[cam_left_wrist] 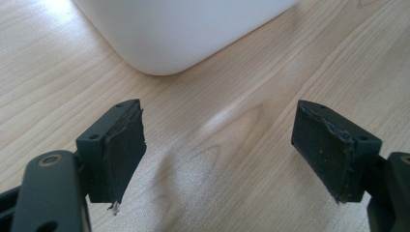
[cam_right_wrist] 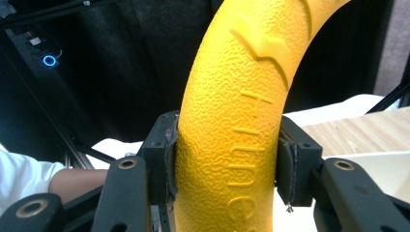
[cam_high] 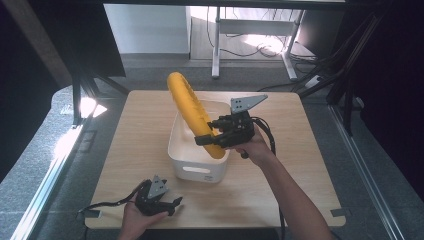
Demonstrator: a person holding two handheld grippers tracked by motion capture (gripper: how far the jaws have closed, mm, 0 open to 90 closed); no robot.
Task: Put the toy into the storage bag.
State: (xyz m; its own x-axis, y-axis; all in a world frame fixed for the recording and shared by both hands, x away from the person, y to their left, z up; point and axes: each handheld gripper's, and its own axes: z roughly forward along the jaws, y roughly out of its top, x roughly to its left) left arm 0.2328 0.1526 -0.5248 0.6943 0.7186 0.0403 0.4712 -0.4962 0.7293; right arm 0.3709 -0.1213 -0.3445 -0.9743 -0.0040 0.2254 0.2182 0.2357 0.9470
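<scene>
On top of the wooden table (cam_high: 300,170), around centre, stands a white bin (cam_high: 186,145) w/ rounded corners and a handle slot in its near wall. From the bin's near-right corner a yellow ring (cam_high: 187,102) rises at a tilt, its top leaning toward 11 o'clock past the bin's far-left rim, its lower end down inside the bin at approx 5 o'clock. Ring surface is pebbled, w/ raised lettering along it; the right gripper view reads only part of the word, so can't tell it in full.

Right gripper (cam_high: 210,139) comes in from 4 o'clock of the bin, held by the person's right hand (cam_high: 255,148), grey plate on top. Its jaws are clenched on the ring's lower stretch, one pad (cam_right_wrist: 162,162) pressed flat to each side of the yellow tube.

Left gripper (cam_high: 175,204) sits at the table's near edge, approx 7 o'clock of the bin, held in the left hand (cam_high: 135,217), cable trailing off to 9 o'clock. Jaws spread wide, nothing between them, low over bare wood; pads (cam_left_wrist: 123,154) look frayed at the edges. Bin's rounded corner lies just ahead of them, apart from both jaws
</scene>
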